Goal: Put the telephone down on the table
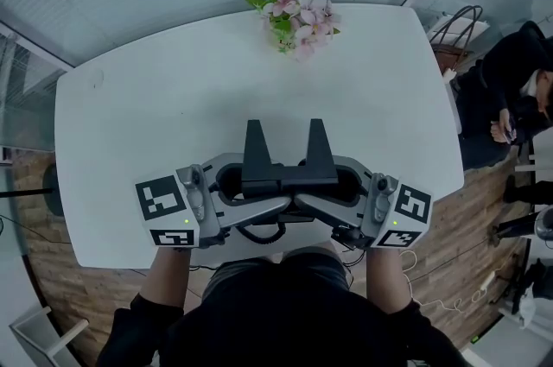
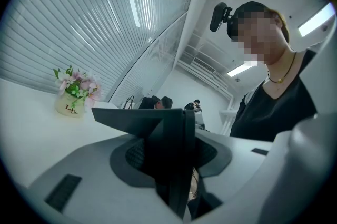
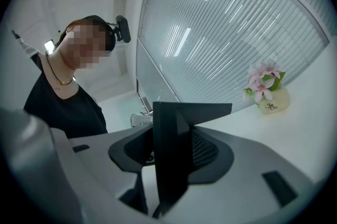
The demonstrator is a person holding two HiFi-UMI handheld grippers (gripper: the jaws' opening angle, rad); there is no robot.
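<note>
Two risks stand out: uneven lowering could tilt the black angular plastic telephone (image 1: 281, 171) out of the grip, and it hangs so near the white rounded worktop's (image 1: 173, 98) near edge that it might land half off. The left gripper (image 1: 252, 192) and right gripper (image 1: 333, 191) each clamp one end, jaws moderately spread.

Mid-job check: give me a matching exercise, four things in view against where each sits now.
Things:
1. black telephone with two upright prongs
2. pale pot of pink flowers
3. left gripper
4. person in black clothing

Places:
A. beyond the white table's right side
B. clamped on the telephone's left end
C. held from both ends, at the table's near half
D. at the table's far edge

Pairs: 1-C, 2-D, 3-B, 4-A.
</note>
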